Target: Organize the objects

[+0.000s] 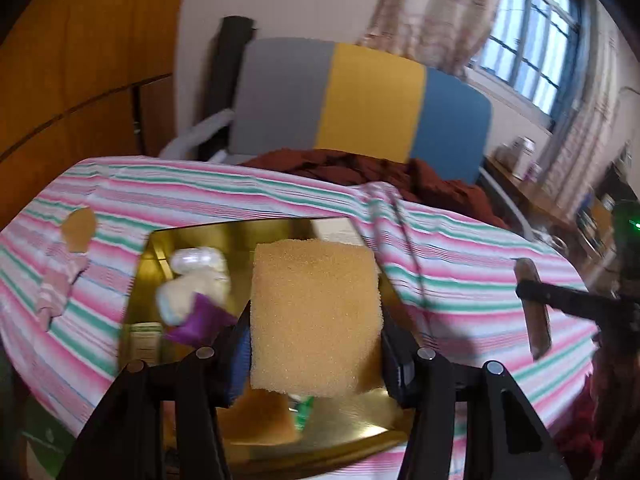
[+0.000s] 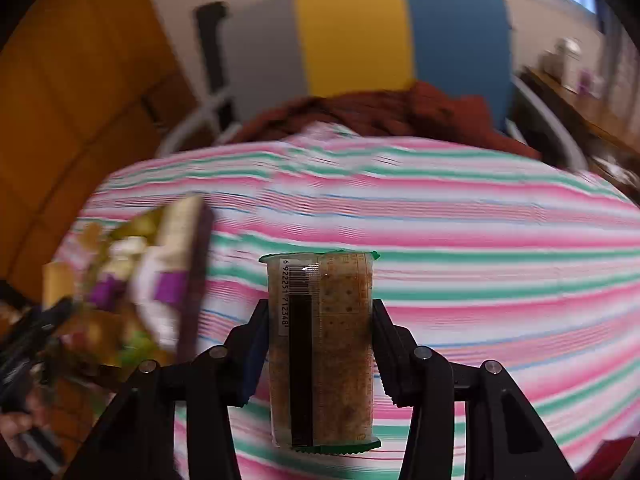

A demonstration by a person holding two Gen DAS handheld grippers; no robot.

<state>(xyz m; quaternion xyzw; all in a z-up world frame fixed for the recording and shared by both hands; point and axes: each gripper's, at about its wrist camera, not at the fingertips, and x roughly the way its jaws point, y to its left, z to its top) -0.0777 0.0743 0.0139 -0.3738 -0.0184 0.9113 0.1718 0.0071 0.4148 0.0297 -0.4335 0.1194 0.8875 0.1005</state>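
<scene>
Left tool (image 1: 316, 332): closed on a yellow sponge (image 1: 314, 320) and gripping it by its two side edges; the sponge hangs over the gold tray (image 1: 360, 424). Judged: held flat-on between the pads so it can go down into the tray without snagging.

Right tool (image 2: 320, 340): clamped on a wrapped cracker packet (image 2: 320, 348), barcode side up, pads on its long sides; packet is off the gold tray, to its right, over bare striped cloth (image 2: 480, 240). Judged: gripped across the narrow width so the crackers are not crushed.

Gold tray: holds a white and purple soft packet (image 1: 192, 300) at its left side and a green-capped item (image 1: 304, 408) under the sponge; other contents blurred. Judged: the tray is the collecting place, and two items are on their way to it.

Loose item: a pink striped sock (image 1: 56, 284) lies on the cloth, left of the gold tray, apart from it. Not yet gathered.

Surface: a bed under pink, green and white striped cloth; rust-brown blanket (image 1: 360, 168) bunched beyond the gold tray.

Room: grey, yellow and blue headboard (image 1: 360, 100) behind the blanket; wooden panelling far left of the tray, curtained window (image 1: 532, 32) far right.
</scene>
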